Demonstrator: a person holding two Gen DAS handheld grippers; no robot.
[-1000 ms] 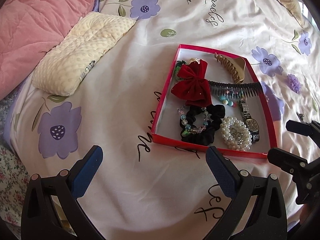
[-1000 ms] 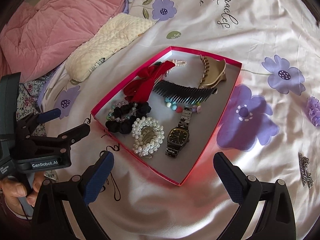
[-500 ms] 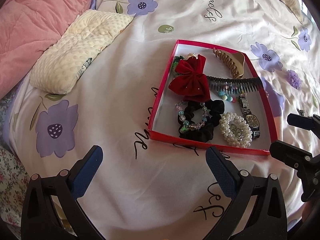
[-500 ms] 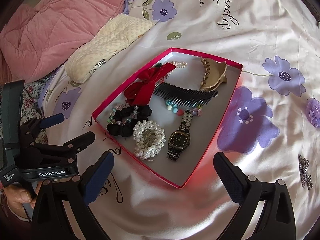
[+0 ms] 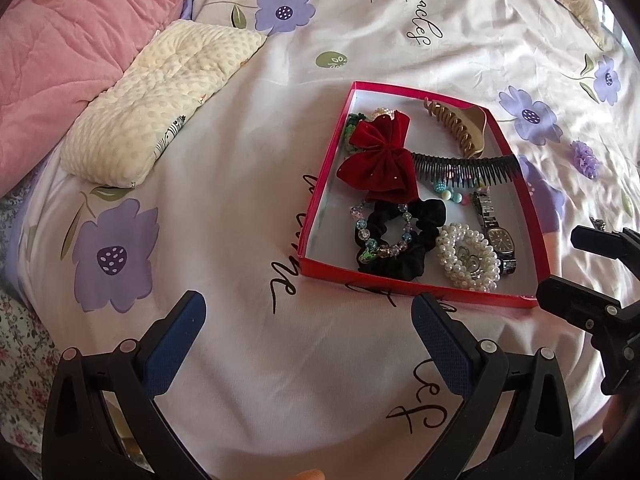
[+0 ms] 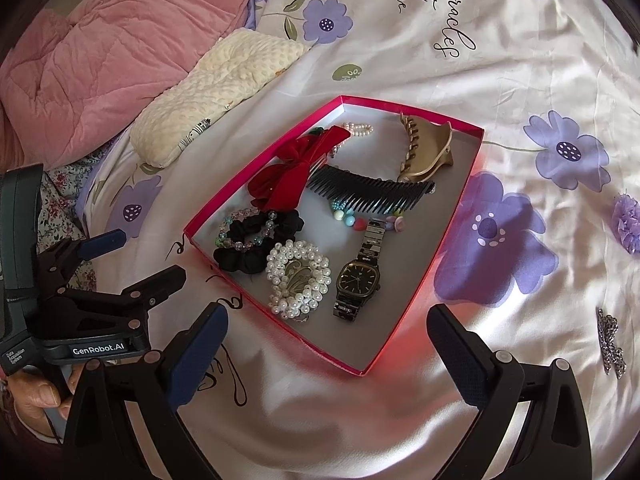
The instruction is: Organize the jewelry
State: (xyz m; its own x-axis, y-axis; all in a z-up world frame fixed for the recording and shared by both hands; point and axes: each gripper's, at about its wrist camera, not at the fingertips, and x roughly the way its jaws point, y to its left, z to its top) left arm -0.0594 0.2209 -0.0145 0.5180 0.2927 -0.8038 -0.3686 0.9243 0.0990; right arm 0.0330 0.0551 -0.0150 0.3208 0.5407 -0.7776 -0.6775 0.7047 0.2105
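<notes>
A red box (image 5: 320, 200) (image 6: 452, 216) lies on the bed. In it are a red velvet bow (image 5: 378, 160) (image 6: 292, 172), a black comb (image 5: 468, 168) (image 6: 372, 190), a gold claw clip (image 5: 460, 124) (image 6: 428, 148), a black scrunchie with a bead bracelet (image 5: 396, 240) (image 6: 256, 240), a pearl bracelet (image 5: 468, 258) (image 6: 298, 278) and a watch (image 5: 498, 236) (image 6: 358, 278). My left gripper (image 5: 308, 340) (image 6: 136, 256) is open and empty before the box. My right gripper (image 6: 328, 356) (image 5: 560, 268) is open and empty at its near corner.
A silver piece (image 6: 610, 346) and a purple flower clip (image 6: 628, 222) (image 5: 586, 158) lie on the sheet right of the box. A cream pillow (image 5: 160, 104) (image 6: 216, 88) and a pink quilt (image 5: 60, 40) (image 6: 100, 60) lie to the left.
Both grippers have drawn back a little from the box, so it sits smaller and higher in both views. Both stay open and empty.
</notes>
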